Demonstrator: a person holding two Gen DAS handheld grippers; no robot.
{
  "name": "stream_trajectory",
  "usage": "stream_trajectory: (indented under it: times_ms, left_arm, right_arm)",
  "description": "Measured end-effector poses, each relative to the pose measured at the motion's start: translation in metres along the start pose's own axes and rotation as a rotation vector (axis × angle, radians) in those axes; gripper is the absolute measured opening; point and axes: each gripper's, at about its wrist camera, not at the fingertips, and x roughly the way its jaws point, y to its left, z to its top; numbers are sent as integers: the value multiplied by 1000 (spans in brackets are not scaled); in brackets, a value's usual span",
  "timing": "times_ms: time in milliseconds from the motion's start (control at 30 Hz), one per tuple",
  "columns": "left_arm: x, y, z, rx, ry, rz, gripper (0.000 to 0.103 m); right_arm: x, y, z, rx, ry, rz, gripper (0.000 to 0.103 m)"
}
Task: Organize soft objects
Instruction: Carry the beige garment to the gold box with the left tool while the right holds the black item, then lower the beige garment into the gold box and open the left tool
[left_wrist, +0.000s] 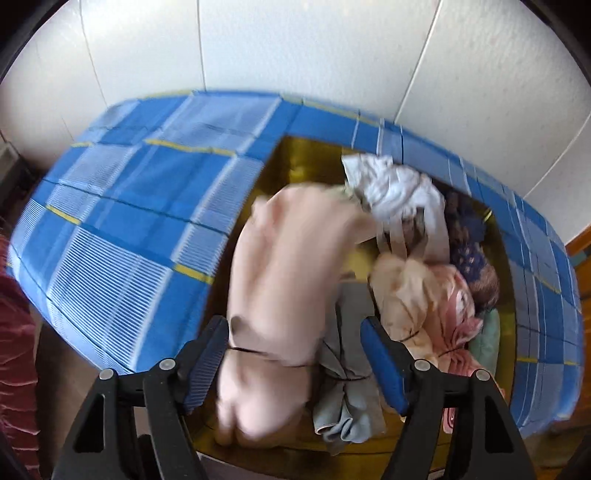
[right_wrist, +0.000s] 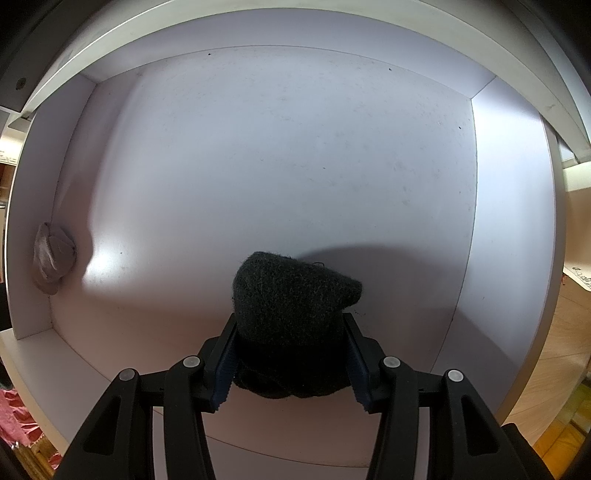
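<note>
A table covered by a blue checked cloth (left_wrist: 122, 206) is being viewed from the left gripper's camera, and on its right part a gold-lined bin (left_wrist: 295, 155) is being filled with soft items. Within that bin a heap of garments (left_wrist: 417, 236) is being shown at the far right, and a pale pink cloth bundle (left_wrist: 284, 280), tied by a thin dark cord, is being seen on the near left of the heap. Its long axis is being run from near to far, leaning rightward, with its near end pointed toward the camera. The left gripper (left_wrist: 295, 358) is being held with its jaws wide; the bundle is lying between them, beside the left pad and well clear of the right one, so no grip is being judged. This hand is the nearer one to the bin.

In the right wrist view a white drawer (right_wrist: 509, 221) is being looked into, with a small grey fabric ball (right_wrist: 53, 254) at its left wall. A dark knitted piece (right_wrist: 291, 306) is being clamped by the right gripper (right_wrist: 291, 354) over the drawer floor, its pointed end being directed rightward.
</note>
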Motion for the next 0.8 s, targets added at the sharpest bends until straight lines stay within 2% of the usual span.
stream_trajectory:
  times_ms: [67, 100, 167, 300, 400, 500, 633, 700, 800]
  left_arm:
    - [-4, -4, 1, 30, -8, 51, 72]
    - [-3, -3, 1, 39, -6, 76, 67]
    - [2, -3, 1, 43, 4, 87, 62]
    - [19, -3, -2, 97, 65, 103, 61]
    - [28, -3, -6, 120, 67, 86, 57]
    - [28, -3, -6, 124, 70, 30, 57]
    - [25, 1, -6, 112, 63, 8, 59]
    - [18, 7, -7, 85, 43, -23, 71]
    - [-1, 10, -11, 96, -17, -33, 75]
  right_arm:
    - [0, 1, 0, 0, -1, 1, 52]
    - [0, 1, -1, 0, -2, 2, 52]
    - [0, 1, -1, 1, -2, 3, 52]
    - [0, 1, -1, -1, 1, 1, 52]
    - [0, 1, 0, -2, 1, 0, 52]
    - [0, 1, 1, -3, 2, -1, 52]
    - [0, 1, 1, -2, 2, -1, 52]
    - [0, 2, 1, -3, 2, -1, 52]
    - [0, 1, 1, -2, 2, -1, 52]
